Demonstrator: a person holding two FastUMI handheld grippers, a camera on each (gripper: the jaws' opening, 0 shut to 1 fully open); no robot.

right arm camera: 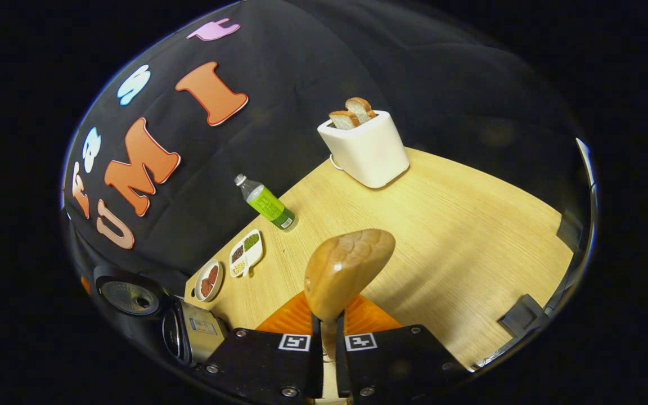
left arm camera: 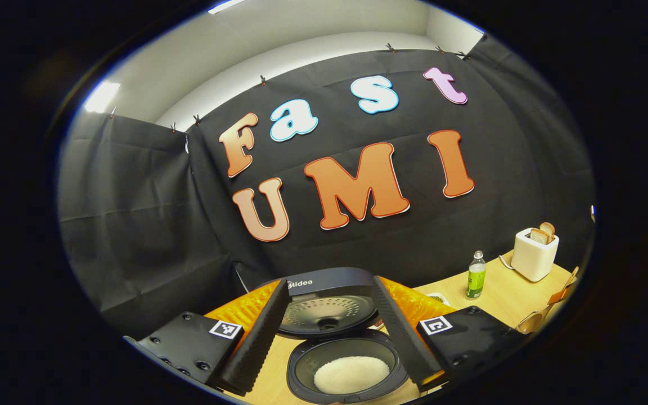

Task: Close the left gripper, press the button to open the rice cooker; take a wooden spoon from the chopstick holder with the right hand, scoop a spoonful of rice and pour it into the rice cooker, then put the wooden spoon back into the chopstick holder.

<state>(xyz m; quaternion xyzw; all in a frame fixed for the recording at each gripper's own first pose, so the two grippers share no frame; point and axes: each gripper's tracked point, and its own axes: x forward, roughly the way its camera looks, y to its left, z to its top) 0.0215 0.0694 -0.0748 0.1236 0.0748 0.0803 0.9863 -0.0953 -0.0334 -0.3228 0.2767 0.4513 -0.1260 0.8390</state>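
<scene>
One wooden spoon (right arm camera: pixel 346 270) sits in the right tongs (right arm camera: pixel 328 337). The two fingers press on its handle from both sides, and the round bowl of the spoon sticks up in front of them, over the tabletop (right arm camera: pixel 470 236). No rice can be seen on the side of the spoon that shows.

In the left gripper view, the rice cooker (left arm camera: pixel 341 337) stands right in front of the left tongs (left arm camera: pixel 335 337). Its lid (left arm camera: pixel 327 306) is up and open. A white heap of rice (left arm camera: pixel 351 374) lies in the dark pot. The left tongs are spread wide, one finger on each side of the cooker, and they hold nothing.

In the right gripper view, part of the rice cooker shows at the lower left edge. Near it on the tabletop are a small round dish (right arm camera: pixel 209 279) with something reddish-brown in it and a long white tray (right arm camera: pixel 245 252) with little heaps of food in its parts. A bit farther back lies a bottle with a green label (right arm camera: pixel 265 203); in the left gripper view it stands upright. A white toaster (right arm camera: pixel 364 147) with two slices of bread (right arm camera: pixel 352 114) in its top stands at the back by the black cloth wall (right arm camera: pixel 301 73).
</scene>
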